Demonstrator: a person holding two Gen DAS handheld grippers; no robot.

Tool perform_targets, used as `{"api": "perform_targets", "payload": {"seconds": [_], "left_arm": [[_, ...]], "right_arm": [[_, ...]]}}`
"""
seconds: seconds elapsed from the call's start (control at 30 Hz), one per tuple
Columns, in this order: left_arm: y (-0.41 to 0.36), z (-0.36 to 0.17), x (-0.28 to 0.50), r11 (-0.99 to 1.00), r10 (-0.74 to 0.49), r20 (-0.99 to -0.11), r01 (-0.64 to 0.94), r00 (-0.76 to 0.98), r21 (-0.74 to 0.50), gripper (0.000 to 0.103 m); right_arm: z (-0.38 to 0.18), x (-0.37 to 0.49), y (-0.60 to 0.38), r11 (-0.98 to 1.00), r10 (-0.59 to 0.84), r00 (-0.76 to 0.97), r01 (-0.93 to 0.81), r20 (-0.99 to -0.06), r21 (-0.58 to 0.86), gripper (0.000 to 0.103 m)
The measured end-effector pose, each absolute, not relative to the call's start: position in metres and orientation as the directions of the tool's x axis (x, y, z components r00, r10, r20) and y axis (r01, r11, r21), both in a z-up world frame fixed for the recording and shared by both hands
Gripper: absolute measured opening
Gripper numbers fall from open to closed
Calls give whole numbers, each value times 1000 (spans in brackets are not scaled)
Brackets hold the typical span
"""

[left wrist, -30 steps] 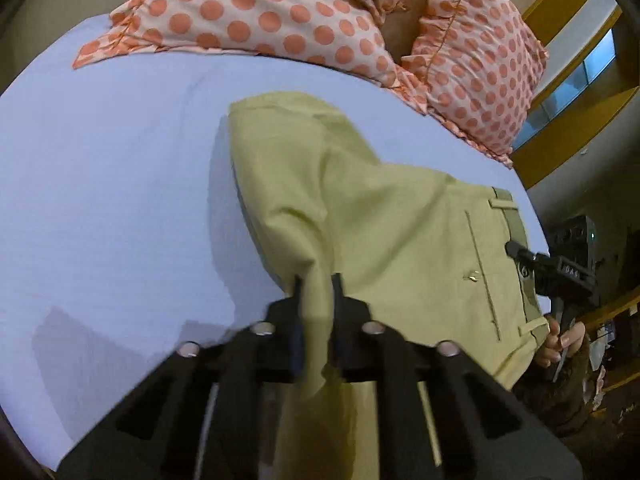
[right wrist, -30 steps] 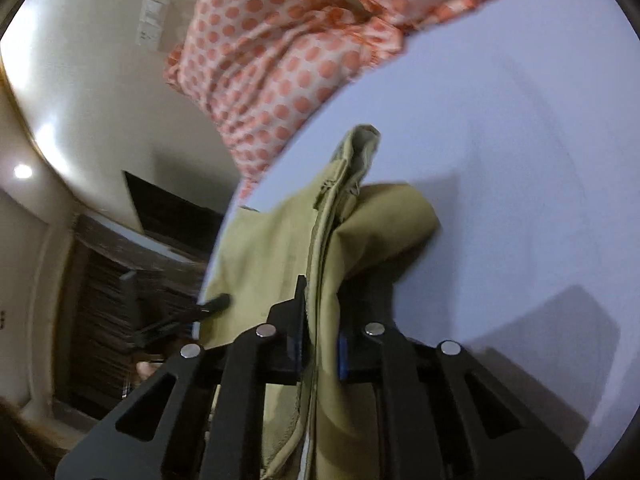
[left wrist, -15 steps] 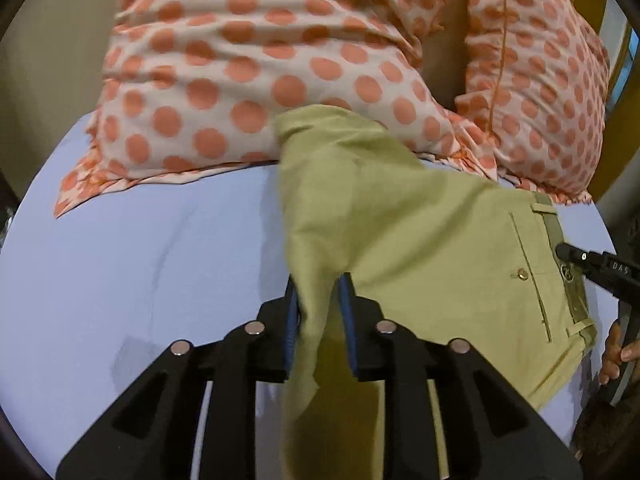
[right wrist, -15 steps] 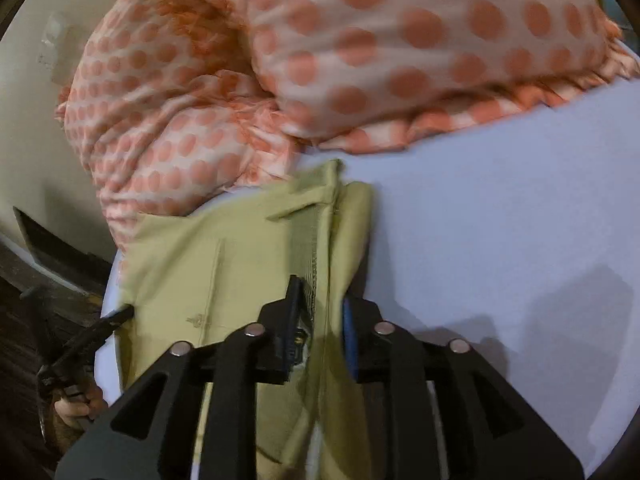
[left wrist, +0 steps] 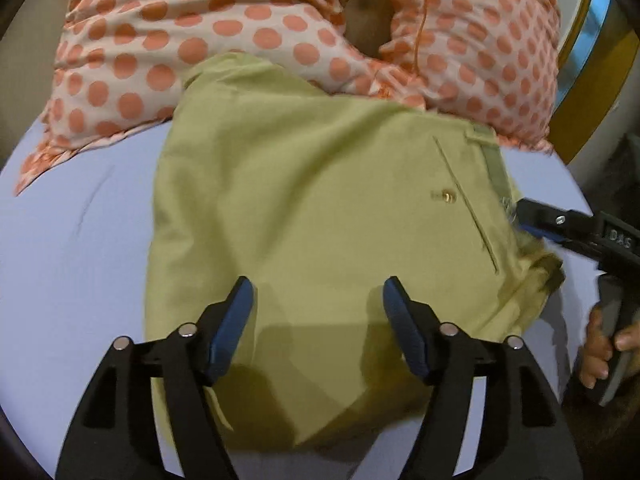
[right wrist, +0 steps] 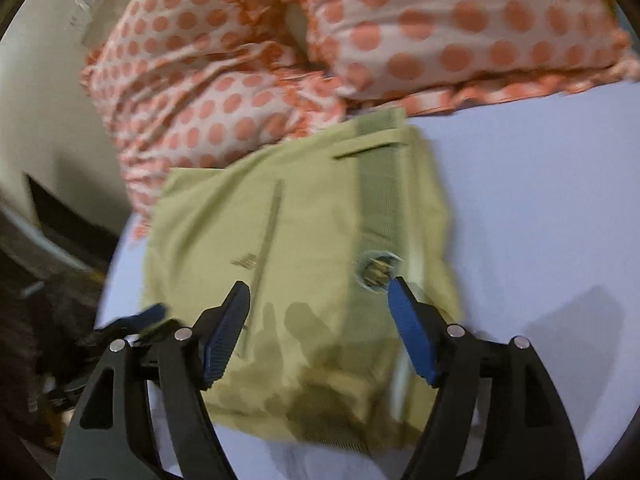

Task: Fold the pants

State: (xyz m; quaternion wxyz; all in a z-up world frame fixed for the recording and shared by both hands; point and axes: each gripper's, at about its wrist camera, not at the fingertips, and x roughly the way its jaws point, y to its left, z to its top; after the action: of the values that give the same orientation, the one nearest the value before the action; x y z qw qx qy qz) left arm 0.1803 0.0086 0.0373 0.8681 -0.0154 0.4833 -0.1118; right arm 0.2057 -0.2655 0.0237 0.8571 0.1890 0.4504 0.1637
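Left wrist view: left gripper (left wrist: 318, 308) spread wide, blue pads (left wrist: 230, 330) well apart, nothing between them, poised over the near half of the pants (left wrist: 320, 208). Yellow-green pants folded into a compact rectangle, flat on the pale lavender bed sheet (left wrist: 72, 248), far edge lapping against the orange polka-dot pillows (left wrist: 240, 32). Back pocket slit and small brass button (left wrist: 448, 197) facing up, waistband along the right side. Right gripper (left wrist: 532, 220) reaching in from the right edge, tip at the waistband; whether touching or just above the cloth cannot be told, nor from this angle how far its jaws stand apart. Right hand (left wrist: 604, 344) wrapped around the handle low at the right, fingers curled.

Right wrist view, somewhat blurred: right gripper (right wrist: 318, 314) likewise wide open, blue pads (right wrist: 412, 344) parted and holding nothing, pointed along the bed toward the pillows (right wrist: 280, 60). Pants (right wrist: 304, 248) lying directly beneath and ahead, waistband (right wrist: 380, 200) running away from the camera, round waist button (right wrist: 376, 270) just beside the right pad. Left gripper (right wrist: 148, 316) dimly seen at the lower left, at the pants' edge. Sheet (right wrist: 540, 220) bare to the right.
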Motion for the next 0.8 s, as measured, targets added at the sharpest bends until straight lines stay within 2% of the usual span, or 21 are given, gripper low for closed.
{"api": "perform_targets", "payload": {"seconds": [0.03, 0.07, 0.1, 0.13, 0.27, 0.43, 0.63, 0.8], "left_arm": [[10, 41, 173, 977, -196, -831, 178, 520, -119, 79], [11, 46, 161, 980, -175, -824, 174, 538, -95, 85], [13, 54, 140, 986, -137, -811, 158, 570, -55, 96], [16, 56, 127, 989, -116, -801, 146, 587, -36, 99], [26, 54, 75, 995, -71, -786, 102, 615, -10, 101], [29, 28, 68, 997, -29, -829, 71, 559, 13, 101], [27, 11, 75, 999, -20, -851, 54, 524, 10, 101], [28, 8, 74, 998, -21, -842, 54, 540, 10, 101]], "right_arm": [[30, 192, -266, 906, 389, 562, -91, -730, 413, 90], [34, 180, -263, 921, 358, 580, -89, -732, 379, 93], [37, 164, -261, 929, 342, 599, -98, -724, 357, 97], [41, 143, -256, 936, 331, 621, -120, -711, 331, 102], [37, 92, -227, 955, 296, 662, -184, -689, 234, 102], [15, 76, -189, 975, 214, 671, -193, -710, 112, 102], [-1, 84, -178, 989, 126, 642, -141, -756, 45, 102], [-6, 81, -172, 989, 116, 635, -145, -764, 30, 102]]}}
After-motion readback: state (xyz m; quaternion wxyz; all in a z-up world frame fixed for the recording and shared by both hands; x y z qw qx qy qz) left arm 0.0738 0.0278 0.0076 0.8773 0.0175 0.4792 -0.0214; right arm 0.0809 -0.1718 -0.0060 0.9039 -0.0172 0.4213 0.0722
